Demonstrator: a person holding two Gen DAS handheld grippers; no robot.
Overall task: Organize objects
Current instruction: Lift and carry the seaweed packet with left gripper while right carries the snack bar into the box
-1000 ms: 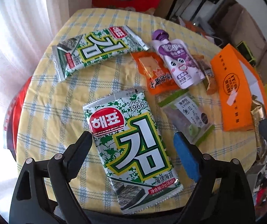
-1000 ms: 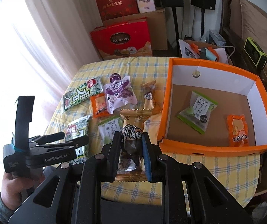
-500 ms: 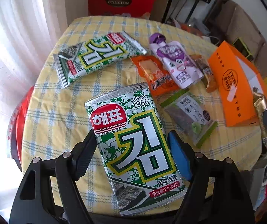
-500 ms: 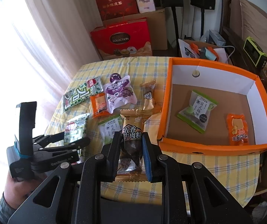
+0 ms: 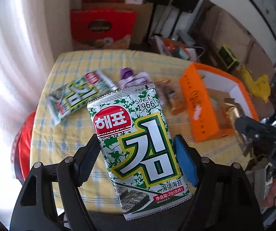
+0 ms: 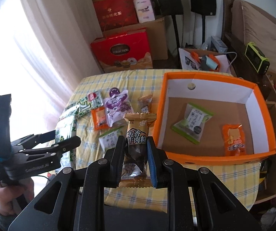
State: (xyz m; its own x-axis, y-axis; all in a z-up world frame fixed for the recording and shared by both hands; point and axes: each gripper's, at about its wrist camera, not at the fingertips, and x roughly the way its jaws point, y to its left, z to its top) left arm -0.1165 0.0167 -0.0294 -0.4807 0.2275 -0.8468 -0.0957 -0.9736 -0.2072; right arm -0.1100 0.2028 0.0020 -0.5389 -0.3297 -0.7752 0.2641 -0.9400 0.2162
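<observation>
Both tongs loaded: left tongs (image 5: 136, 154) pinching seaweed packet (image 5: 138, 144), right tongs (image 6: 136, 154) pinching beef snack (image 6: 137, 142)

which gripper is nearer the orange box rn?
Right. The right gripper holds the beef snack pack just off the orange box front-left corner; left gripper is farther left.

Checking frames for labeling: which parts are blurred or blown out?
Left wrist: the table's snacks and orange box smear with motion blur, the held seaweed packet stays sharp, and the curtain glares. Right wrist: sharp overall, with the window blown out at left.
</observation>
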